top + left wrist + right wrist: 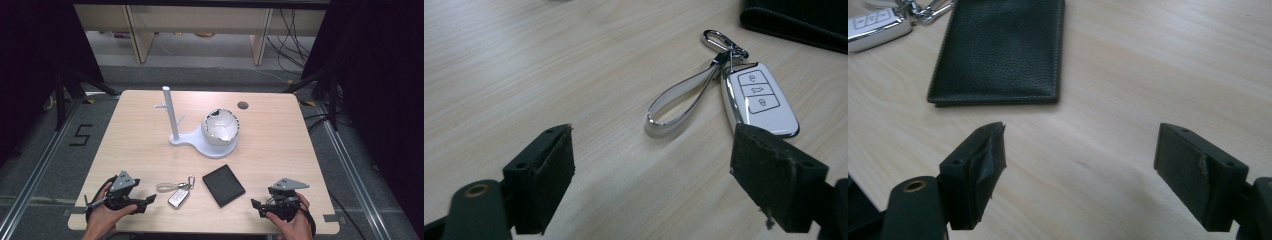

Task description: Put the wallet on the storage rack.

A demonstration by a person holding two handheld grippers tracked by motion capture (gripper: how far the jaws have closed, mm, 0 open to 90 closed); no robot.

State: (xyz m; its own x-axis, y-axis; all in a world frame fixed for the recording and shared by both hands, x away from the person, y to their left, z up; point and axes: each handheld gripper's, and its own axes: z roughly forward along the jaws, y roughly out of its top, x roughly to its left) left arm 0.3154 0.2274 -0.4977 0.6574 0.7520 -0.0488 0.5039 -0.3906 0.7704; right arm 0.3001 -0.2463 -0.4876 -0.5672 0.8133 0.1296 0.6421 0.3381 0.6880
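Dark curtains and grey flooring surround a light wooden surface (280, 130) that occupies the centre of the high view.

Objects, largest first:
- Stand (172, 117): white post with small pegs on a base, upper centre of frame. An empty white bowl (220, 127) sits on the same base, just right of the post.
- Wallet (223, 185): black, flat, lower centre, well apart from the stand.
- Key fob (178, 196): white, with strap loop (165, 187) and clip, just left of the wallet, not touching it.

Tool state:
- Left tool (147, 199), lower left: jaws apart, nothing between them. In the left gripper view the key fob (759, 100) lies ahead and to the right of centre.
- Right tool (256, 206), lower right: jaws apart, nothing between them. In the right gripper view the wallet (1000, 50) lies ahead, upper left.

Progress: judged as not begun. Nothing hangs on the pegs and no item is gripped. Both items are likely yet to be picked up and placed at the stand.

Clearance: both tools sit close to the bottom edge of the surface. Bare wood lies between the items and the stand, giving an open path upward in frame. The gap between fob and wallet is narrow; approach each from its outer side.
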